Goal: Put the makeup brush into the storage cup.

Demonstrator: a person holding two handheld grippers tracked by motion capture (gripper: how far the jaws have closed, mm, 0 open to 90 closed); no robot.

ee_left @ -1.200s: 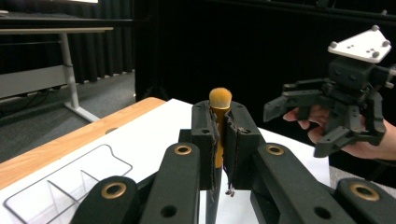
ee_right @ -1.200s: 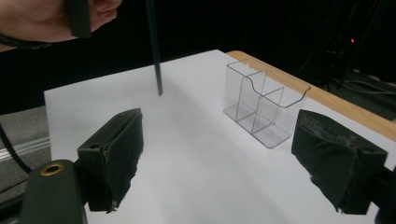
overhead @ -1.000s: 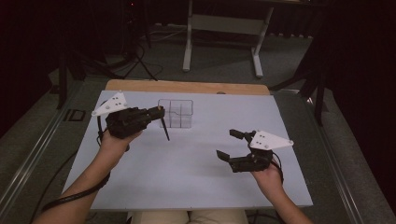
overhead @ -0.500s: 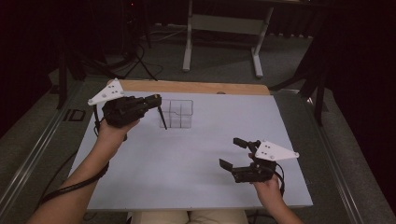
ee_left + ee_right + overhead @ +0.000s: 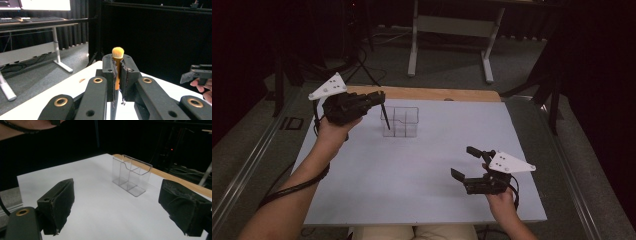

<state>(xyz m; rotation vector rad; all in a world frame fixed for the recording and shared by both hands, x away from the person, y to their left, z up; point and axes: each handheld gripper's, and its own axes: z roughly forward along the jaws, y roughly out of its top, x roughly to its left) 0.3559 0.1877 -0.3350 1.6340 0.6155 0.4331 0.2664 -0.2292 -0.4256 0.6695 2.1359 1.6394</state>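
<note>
My left gripper (image 5: 379,98) is raised over the table's far left, shut on a makeup brush (image 5: 385,116). The brush's dark handle hangs down beside the left wall of a clear compartmented box (image 5: 403,121); whether its end is inside the box I cannot tell. In the left gripper view the pads of my left gripper (image 5: 118,65) pinch the orange stem, and the brush's (image 5: 118,52) fluffy yellow tip sticks up above them. My right gripper (image 5: 465,163) is low at the near right, open and with nothing in it. From my right gripper (image 5: 125,202) the clear box (image 5: 131,174) stands ahead between the pads.
The white tabletop (image 5: 422,165) has a wooden strip (image 5: 427,93) along its far edge. Behind it stands a grey desk frame (image 5: 451,31) on the floor. Dark curtains and cables surround the table. A metal rail (image 5: 242,165) runs along the left side.
My left hand has risen and drawn back toward the far left with the brush still pinched. My right hand has drifted slightly toward the near right edge, its jaws still apart.
</note>
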